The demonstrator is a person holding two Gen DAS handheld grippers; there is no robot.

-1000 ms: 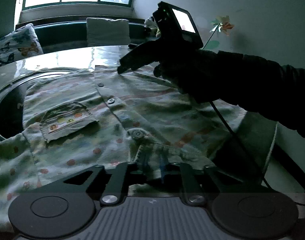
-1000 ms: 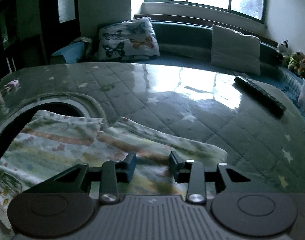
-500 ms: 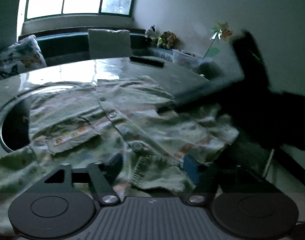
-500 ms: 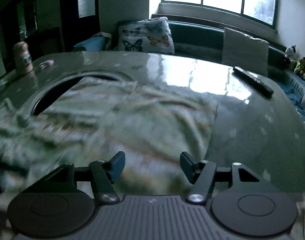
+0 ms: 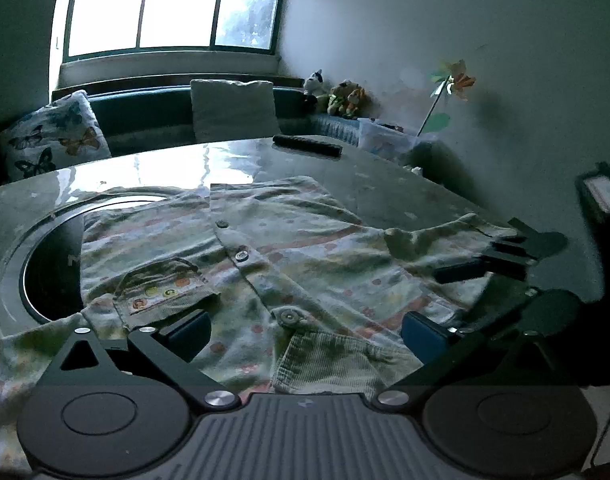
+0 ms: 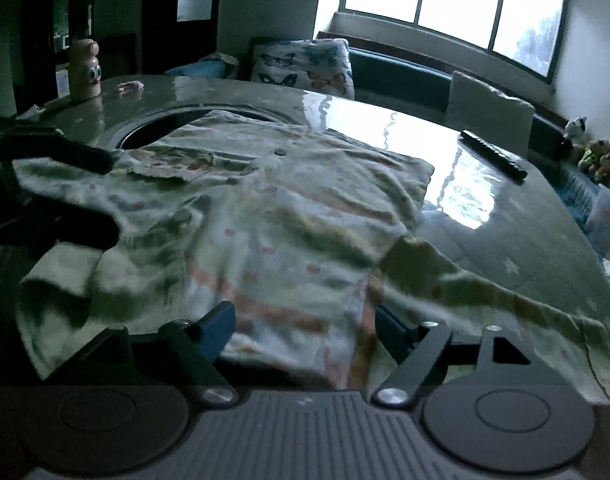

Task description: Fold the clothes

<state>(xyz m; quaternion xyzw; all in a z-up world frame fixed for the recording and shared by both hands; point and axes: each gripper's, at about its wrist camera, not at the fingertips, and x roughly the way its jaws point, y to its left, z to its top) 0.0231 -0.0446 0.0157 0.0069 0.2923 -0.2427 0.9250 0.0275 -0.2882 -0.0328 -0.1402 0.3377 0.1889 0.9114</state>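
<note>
A pale, patterned button-up shirt (image 5: 305, 248) lies spread on the grey quilted table (image 5: 389, 188), its collar toward me and a chest pocket (image 5: 165, 288) on its left. My left gripper (image 5: 305, 334) has its jaws opening wide; the collar lies loose between the fingers, untouched by the pads. In the right wrist view the shirt (image 6: 265, 208) fills the middle, and my right gripper (image 6: 305, 330) hovers over its near hem with jaws opening, pressing nothing. My right gripper (image 5: 481, 260) also shows at the shirt's right sleeve, and my left gripper (image 6: 97, 196) at the far left.
A round dark opening (image 5: 53, 272) in the table lies under the shirt's left part. A black remote (image 5: 307, 146) rests on the far side. A small bottle with googly eyes (image 6: 85, 70) stands far left. Cushions and soft toys line the sofa under the window.
The left jaws have gone from shut on the collar to wide open, dropping it. The right gripper has pulled back from the shirt's far edge to its near right side, jaws widening.
</note>
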